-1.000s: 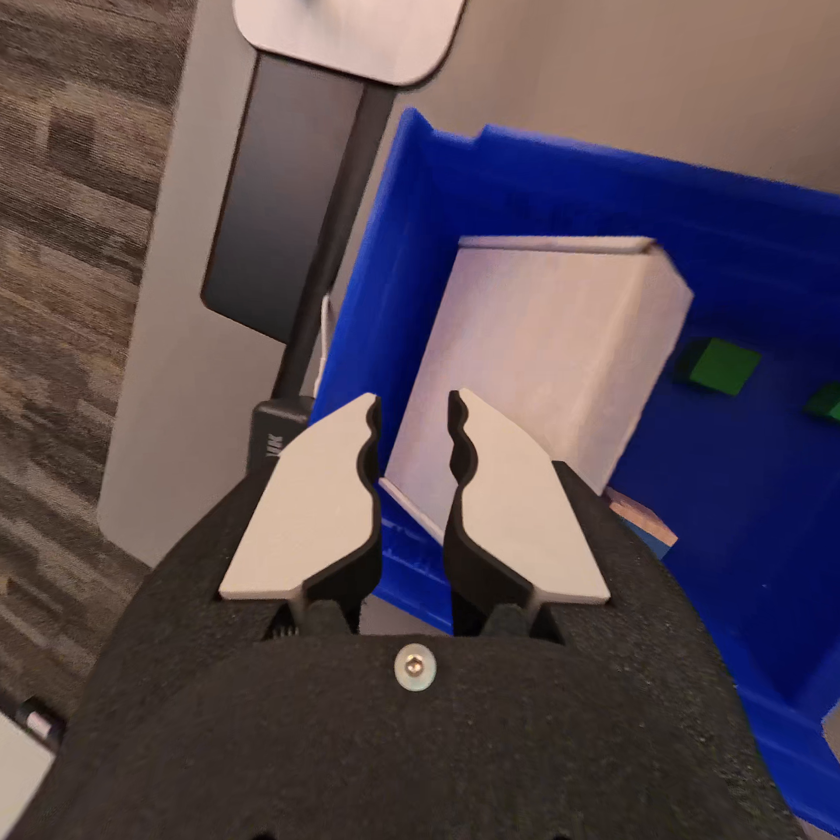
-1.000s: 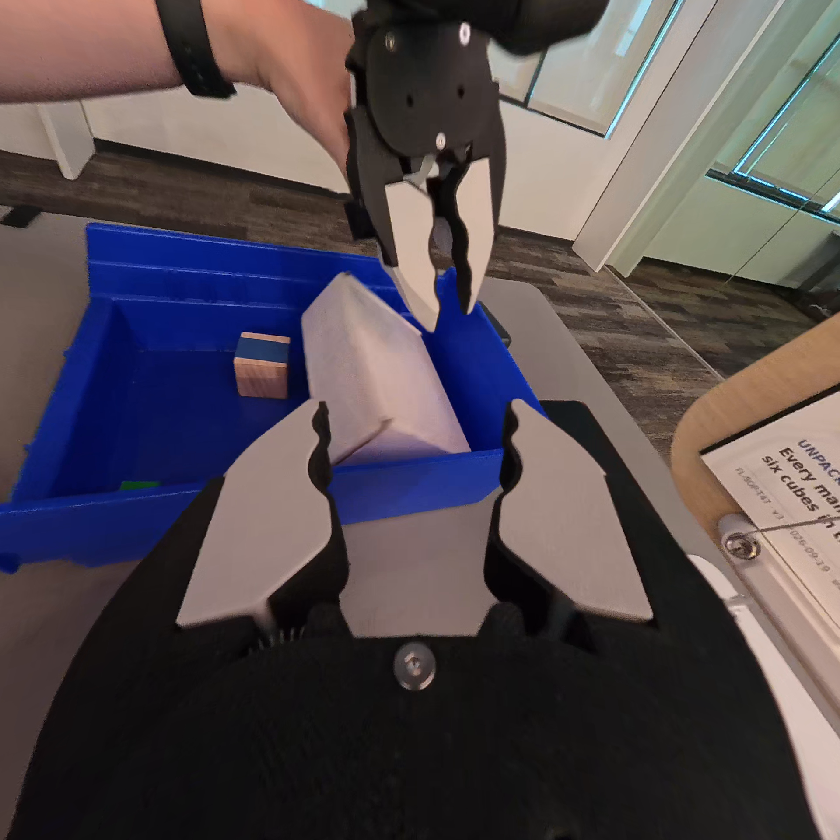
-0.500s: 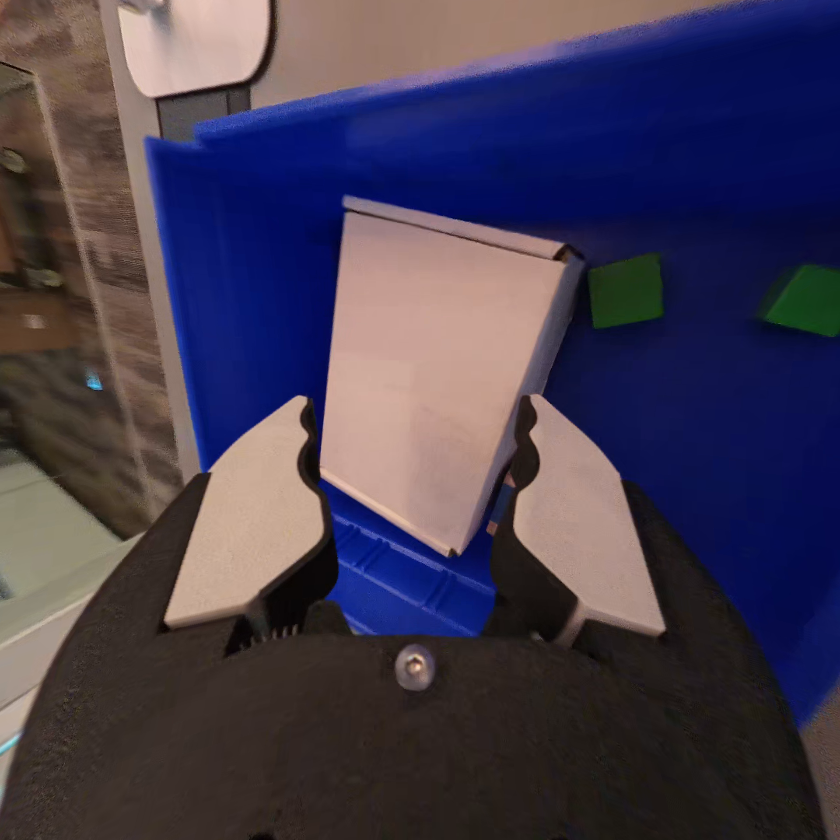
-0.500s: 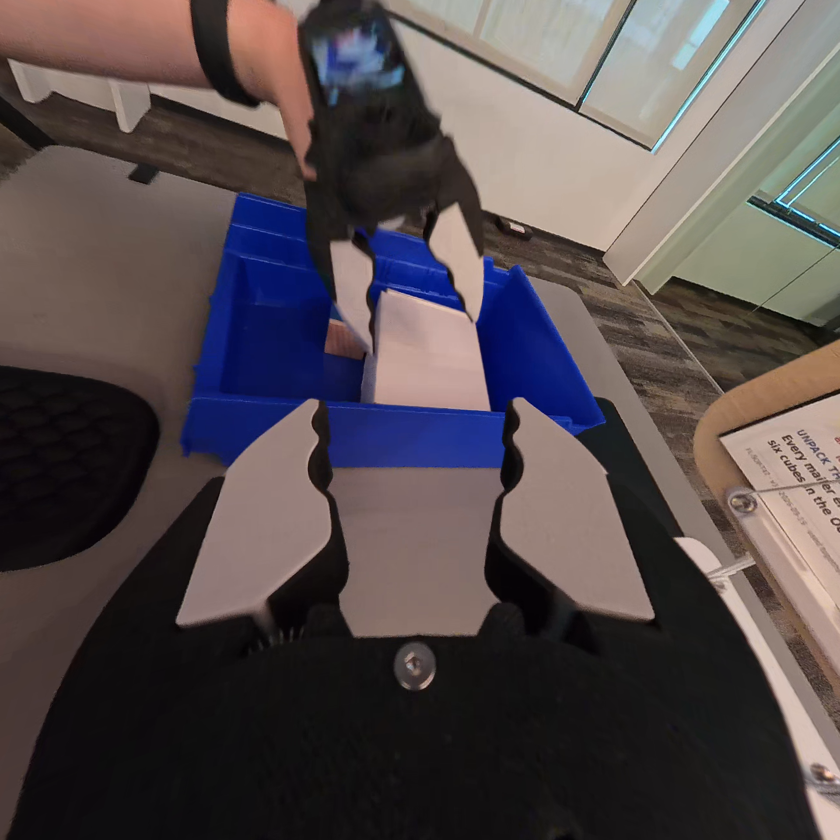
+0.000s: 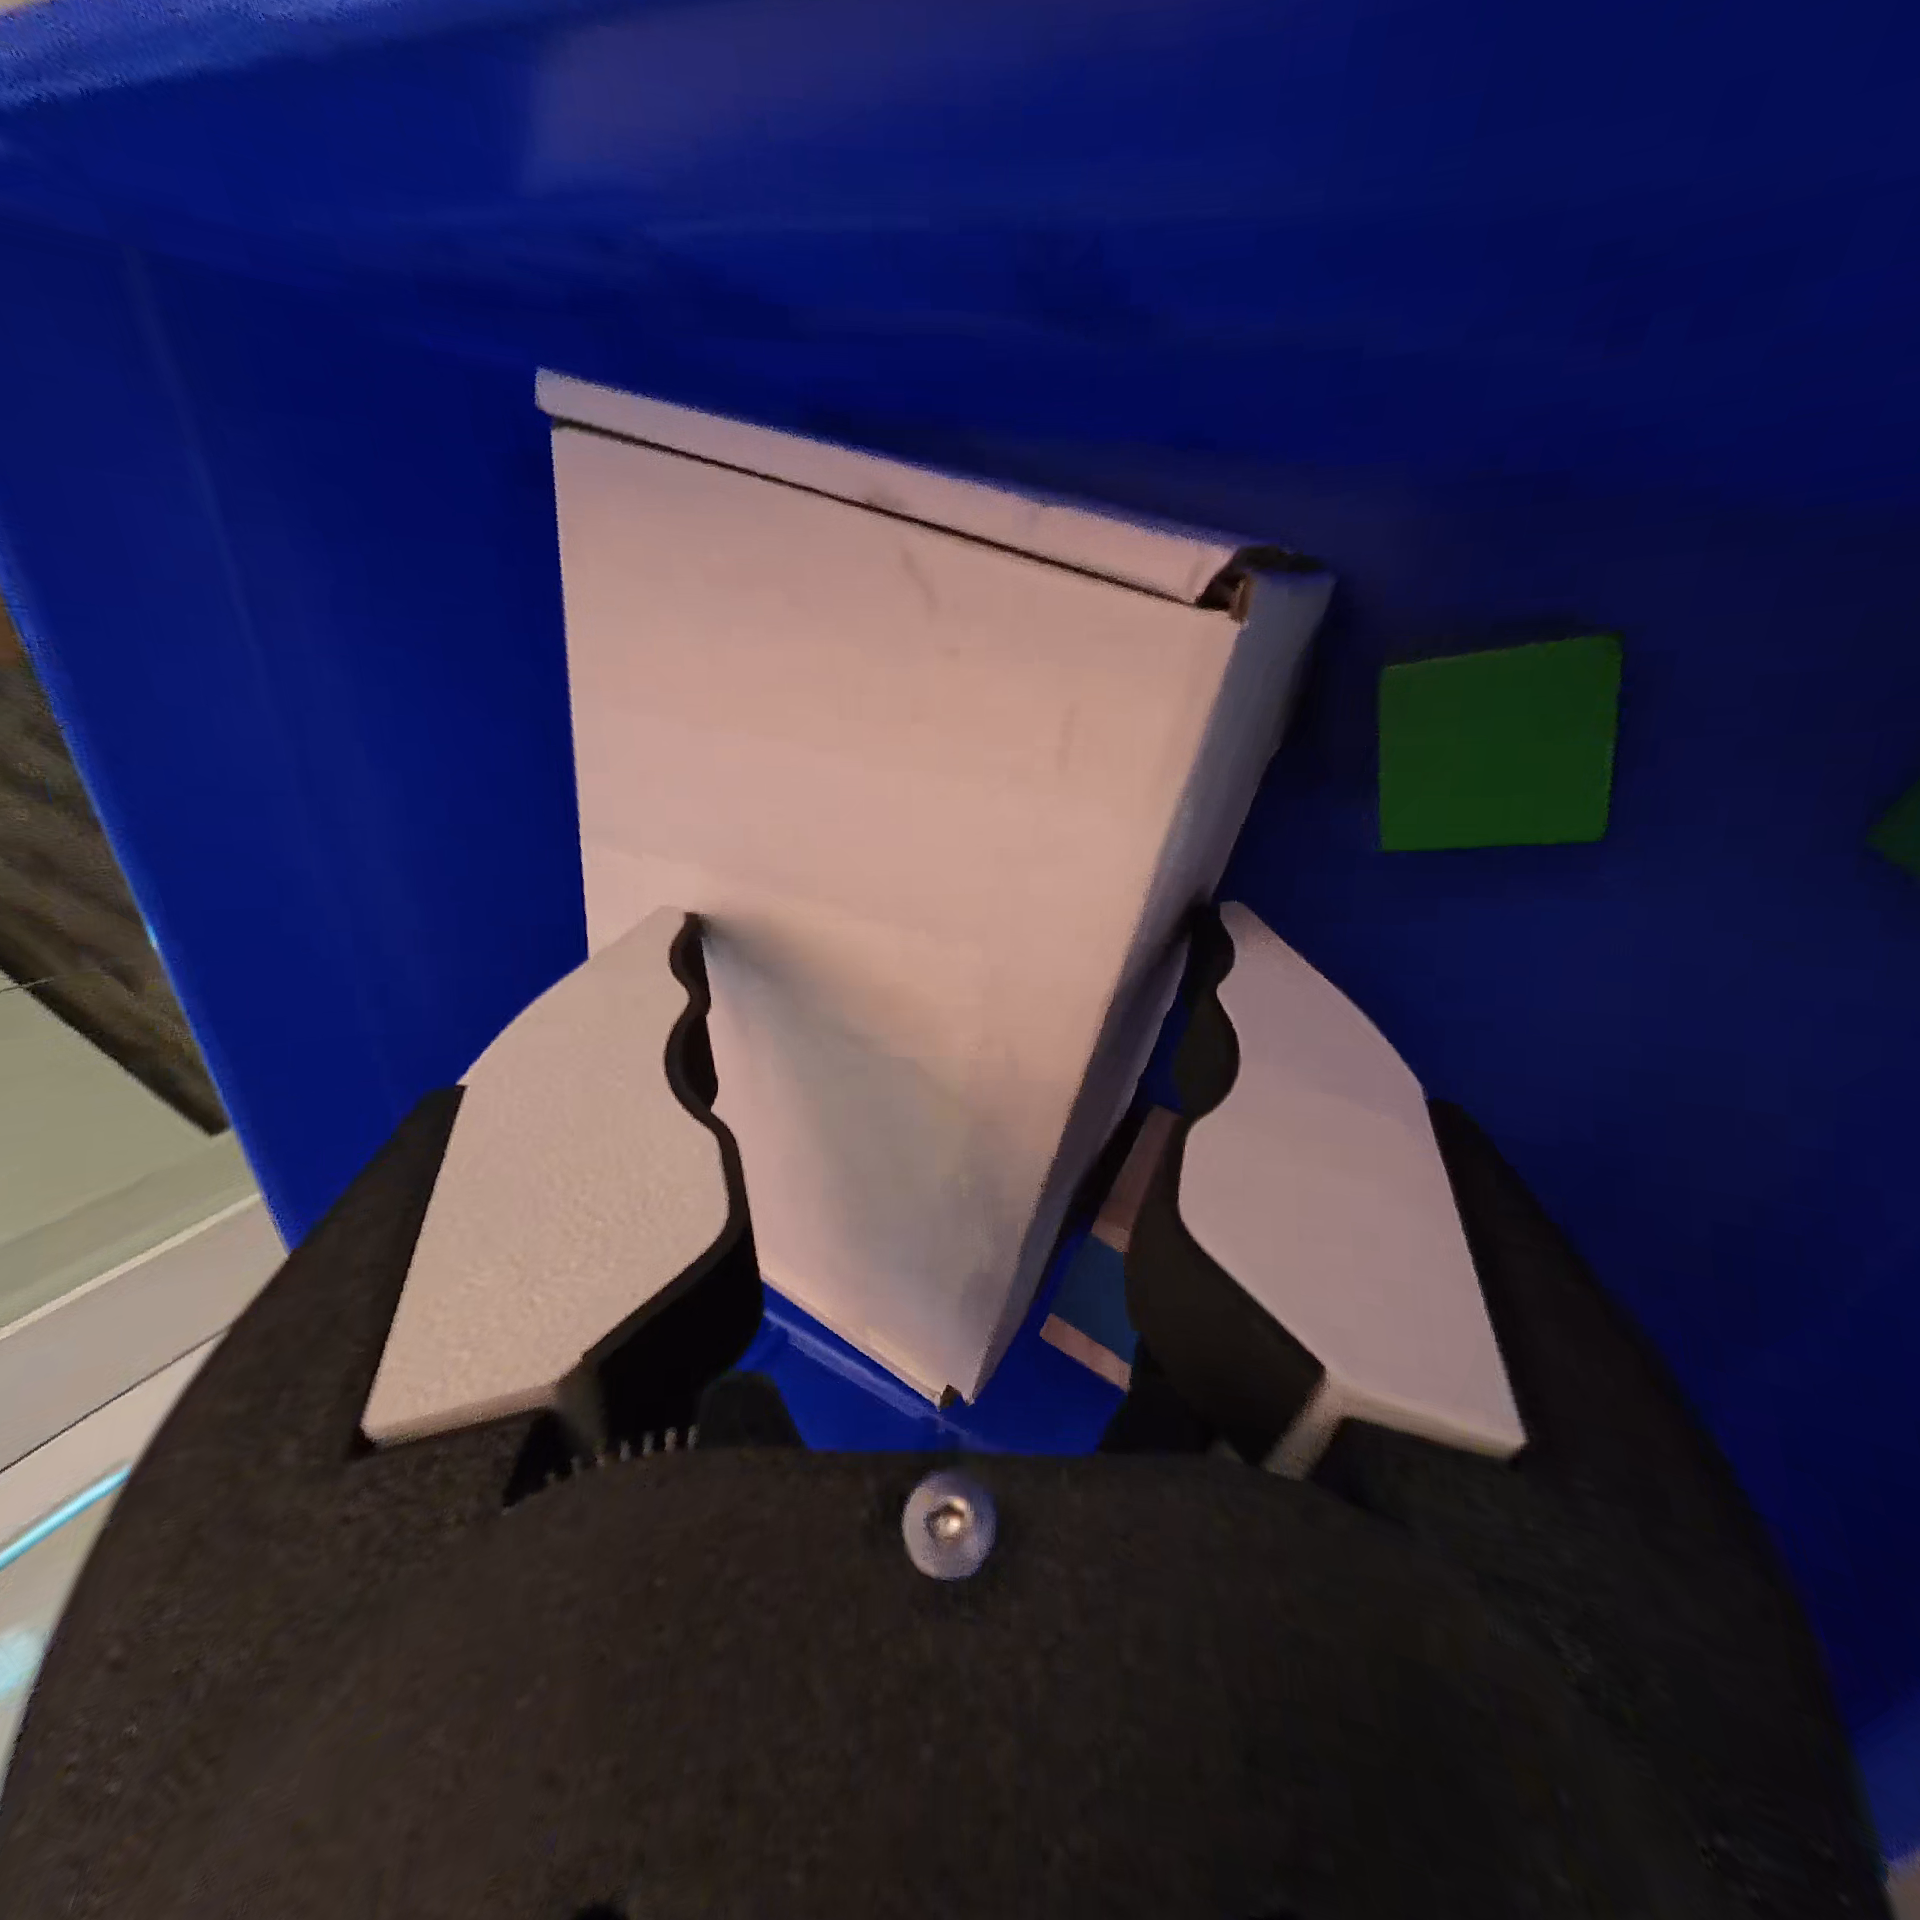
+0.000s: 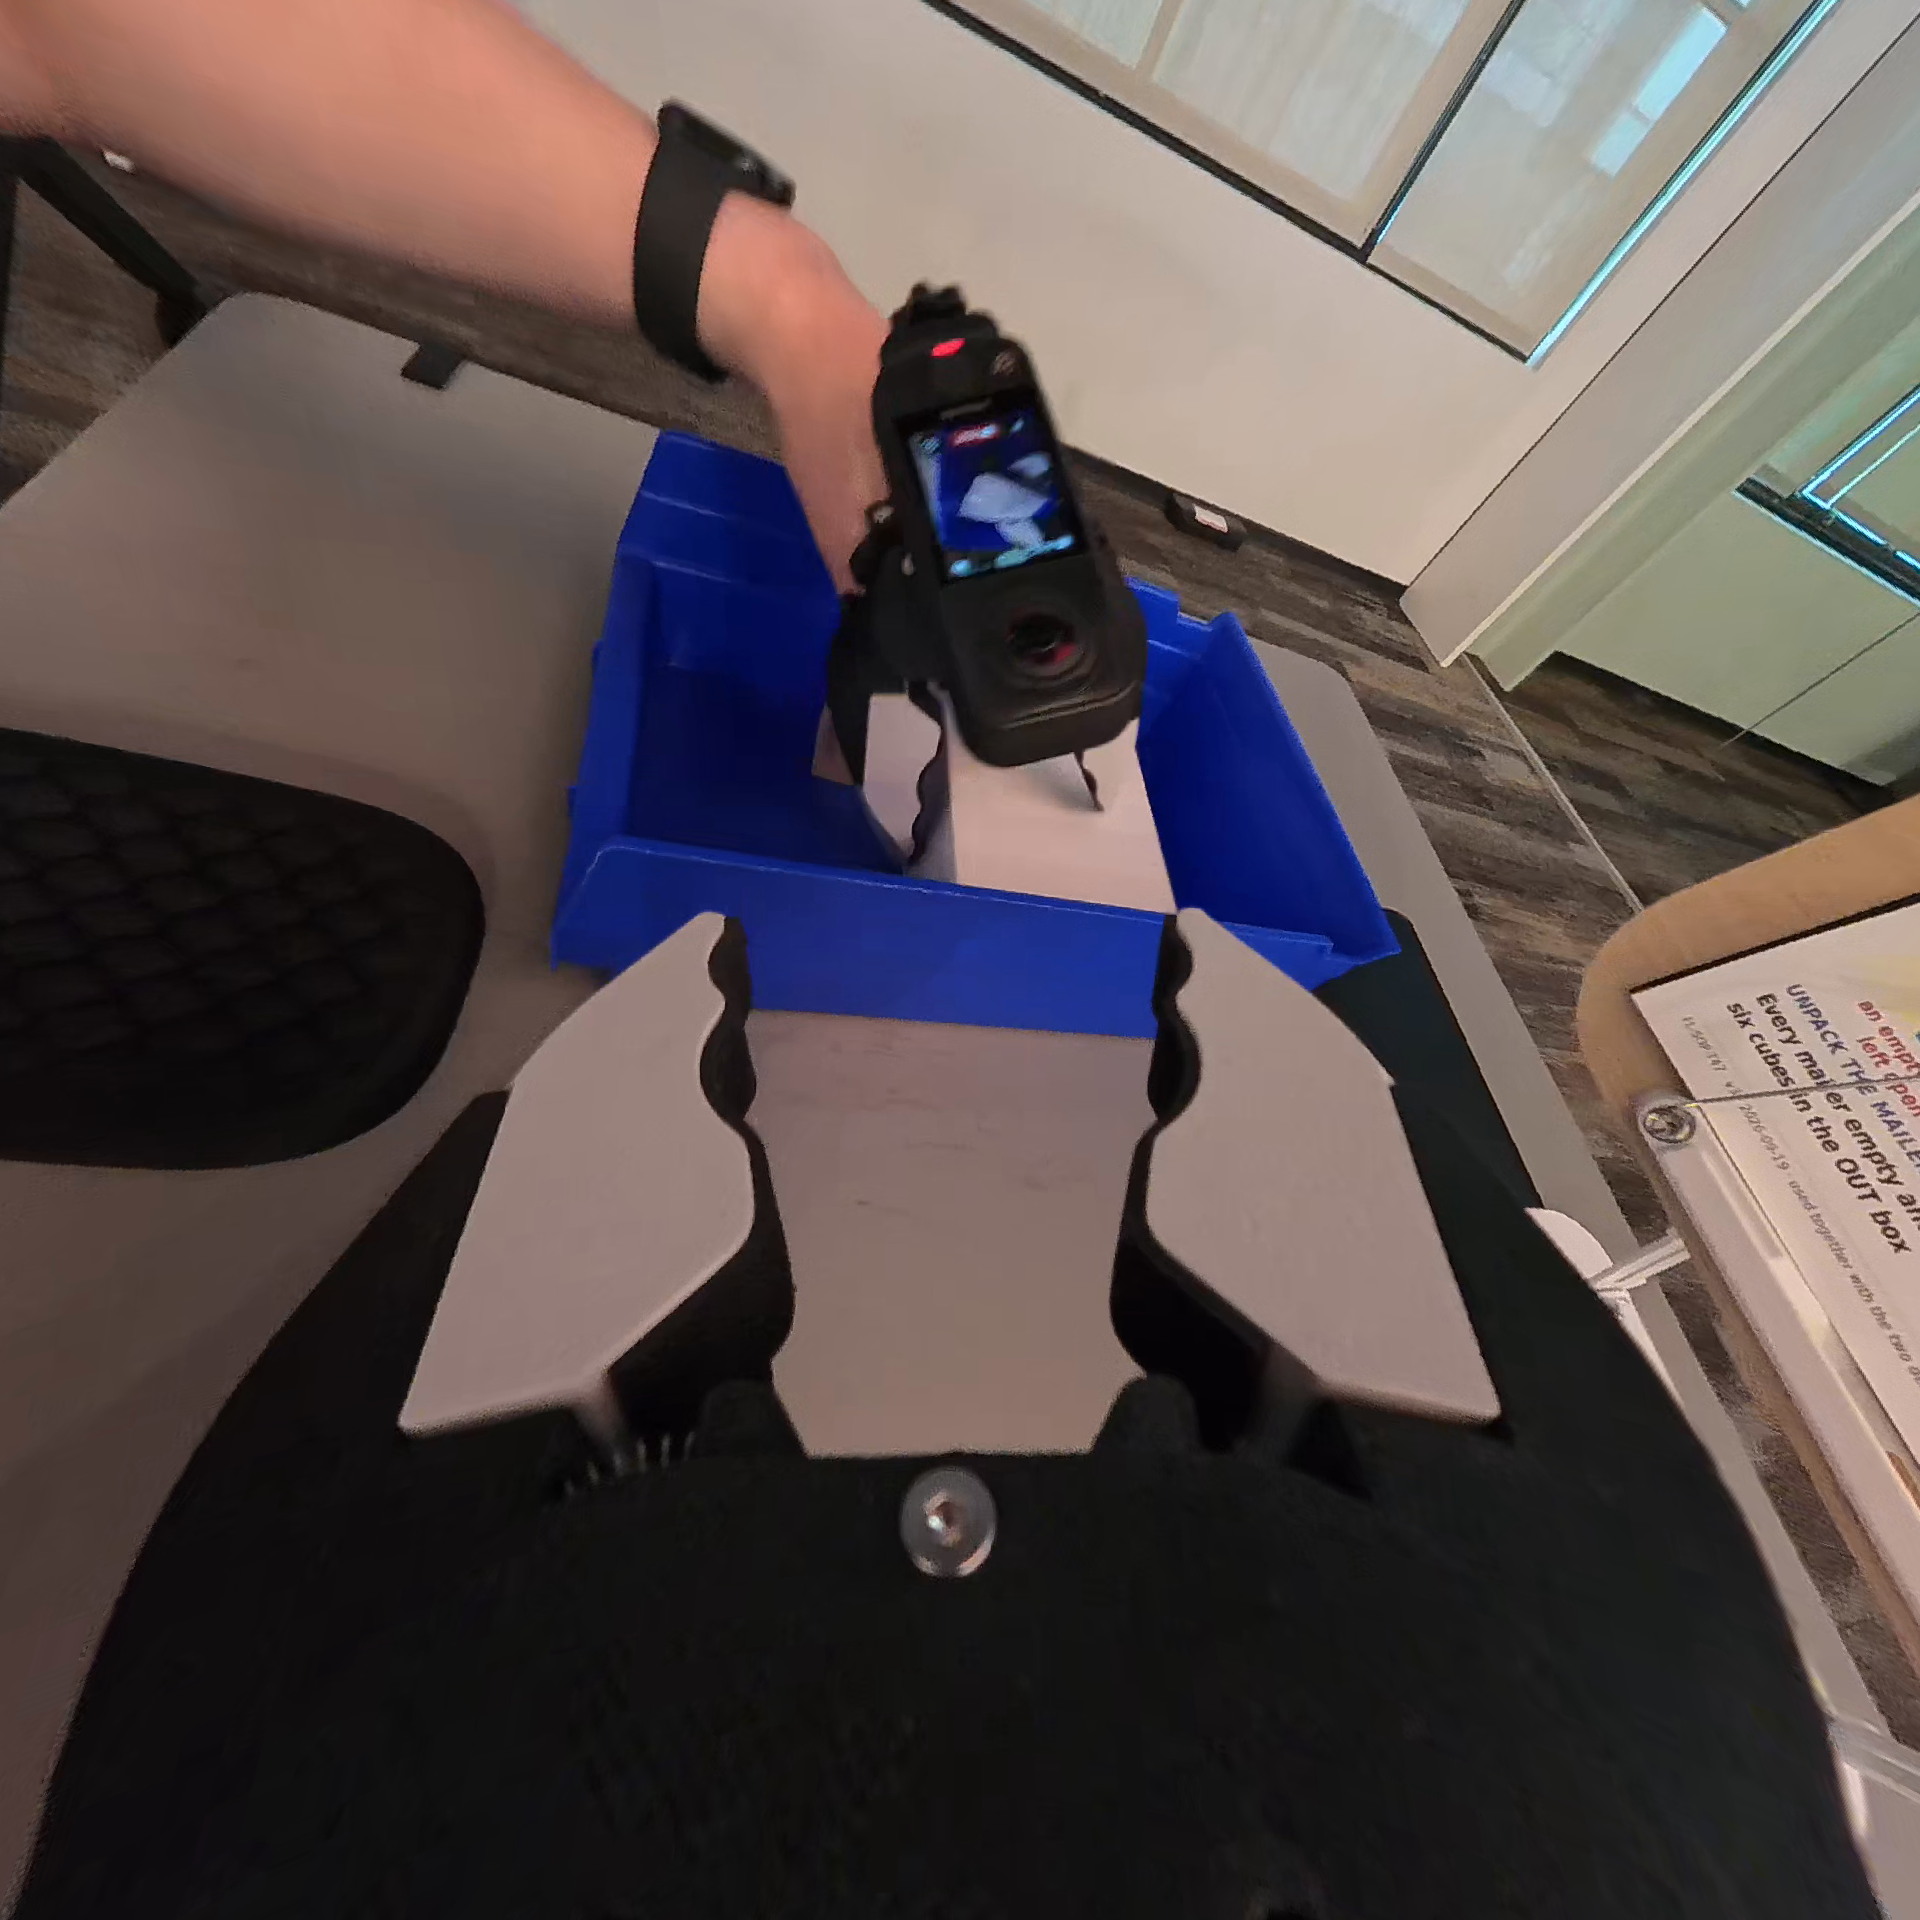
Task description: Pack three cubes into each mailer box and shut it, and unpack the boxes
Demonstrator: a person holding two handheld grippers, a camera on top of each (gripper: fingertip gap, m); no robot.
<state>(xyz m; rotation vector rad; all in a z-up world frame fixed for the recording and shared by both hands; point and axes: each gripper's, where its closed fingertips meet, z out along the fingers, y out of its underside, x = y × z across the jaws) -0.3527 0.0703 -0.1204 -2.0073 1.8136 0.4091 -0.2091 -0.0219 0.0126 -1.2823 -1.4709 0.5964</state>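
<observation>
Mailer box (image 5: 894,831), white and shut, leans tilted inside the blue bin (image 5: 312,623), propped toward the bin's right wall as the right wrist view has it. Left gripper (image 5: 940,935) is down in the bin with its jaws spread to either side of the box's near corner; the fingers flank the cardboard but no squeeze shows, so I read it as released and about to grasp. Judging by the task, this is the start of an unpack: fetch the closed box out of the bin. Next move calls for closing on the box's sides firmly enough to lift without crushing the card, then raising it clear of the bin's rim. Right gripper (image 6: 940,987) waits spread wide and empty over the grey table (image 6: 260,623), just short of the bin's near wall. Left wrist view alone shows a green cube (image 5: 1496,743) on the bin floor beside the box, a sliver of a second green cube (image 5: 1896,831) at the picture's right edge, and a wood-and-blue cube (image 5: 1091,1288) tucked beside the box's lower edge. Right wrist view alone shows the person's forearm (image 6: 416,177), a black mesh chair seat (image 6: 208,935) by the table's left edge, and a printed sheet (image 6: 1818,1122) on a stand at right.
</observation>
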